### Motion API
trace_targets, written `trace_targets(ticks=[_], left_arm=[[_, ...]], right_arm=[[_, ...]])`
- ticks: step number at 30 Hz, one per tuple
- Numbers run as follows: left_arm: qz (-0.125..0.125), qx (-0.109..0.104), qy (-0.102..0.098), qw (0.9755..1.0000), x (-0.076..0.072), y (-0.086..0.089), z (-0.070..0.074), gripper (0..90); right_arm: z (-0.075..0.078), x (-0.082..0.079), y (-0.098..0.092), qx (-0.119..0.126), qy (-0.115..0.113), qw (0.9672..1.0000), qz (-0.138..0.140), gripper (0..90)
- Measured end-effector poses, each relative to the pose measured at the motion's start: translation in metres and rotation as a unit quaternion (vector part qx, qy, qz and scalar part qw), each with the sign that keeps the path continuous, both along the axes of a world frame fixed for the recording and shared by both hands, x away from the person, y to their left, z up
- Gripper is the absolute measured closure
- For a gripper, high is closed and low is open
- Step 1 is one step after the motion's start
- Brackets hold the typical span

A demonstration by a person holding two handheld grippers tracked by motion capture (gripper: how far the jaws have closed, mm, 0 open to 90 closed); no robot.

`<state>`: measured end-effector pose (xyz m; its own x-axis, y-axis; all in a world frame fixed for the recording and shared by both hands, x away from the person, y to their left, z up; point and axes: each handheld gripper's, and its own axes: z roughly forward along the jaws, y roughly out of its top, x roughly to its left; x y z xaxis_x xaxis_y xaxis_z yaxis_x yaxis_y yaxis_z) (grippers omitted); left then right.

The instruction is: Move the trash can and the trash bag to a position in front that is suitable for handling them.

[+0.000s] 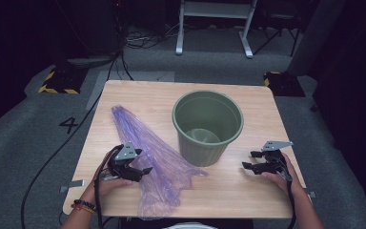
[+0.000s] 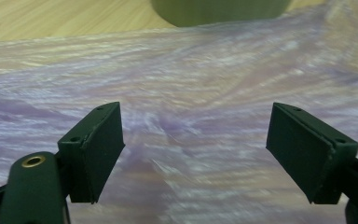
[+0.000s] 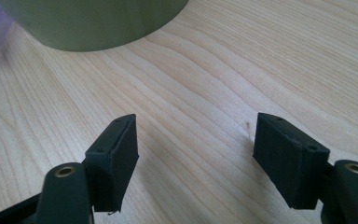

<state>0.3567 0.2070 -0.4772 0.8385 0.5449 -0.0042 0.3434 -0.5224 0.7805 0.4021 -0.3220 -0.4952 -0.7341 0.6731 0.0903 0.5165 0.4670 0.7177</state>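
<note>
The jaws of the left gripper (image 1: pixel 142 167) stand wide apart with nothing pinched between them, and those of the right gripper (image 1: pixel 249 160) are spread as well, as the high view shows: the left one hangs over the purple plastic bag (image 1: pixel 155 155), which lies flat on the wooden table (image 1: pixel 138 93) to the left of the green bucket (image 1: pixel 208 126), its near edge touching the bucket's foot, while the right one sits to the right of the bucket, apart from it. In the left gripper view the two black pads frame the bag's (image 2: pixel 186 88) wrinkled film, with the bucket (image 2: pixel 214 10) beyond it. In the right gripper view the parted pads frame bare table (image 3: pixel 223 84), the bucket (image 3: pixel 93 23) just ahead.
</note>
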Motion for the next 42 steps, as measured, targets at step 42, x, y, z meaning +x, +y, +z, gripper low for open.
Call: trace_targets(ticks=[42], left_arm=[[-0.087,0.052,0.029,0.9944,0.005,-0.035,-0.025,16.6]], right_arm=[[-0.005,0.004,-0.008,0.033,-0.006,0.9992,-0.02,29.3]])
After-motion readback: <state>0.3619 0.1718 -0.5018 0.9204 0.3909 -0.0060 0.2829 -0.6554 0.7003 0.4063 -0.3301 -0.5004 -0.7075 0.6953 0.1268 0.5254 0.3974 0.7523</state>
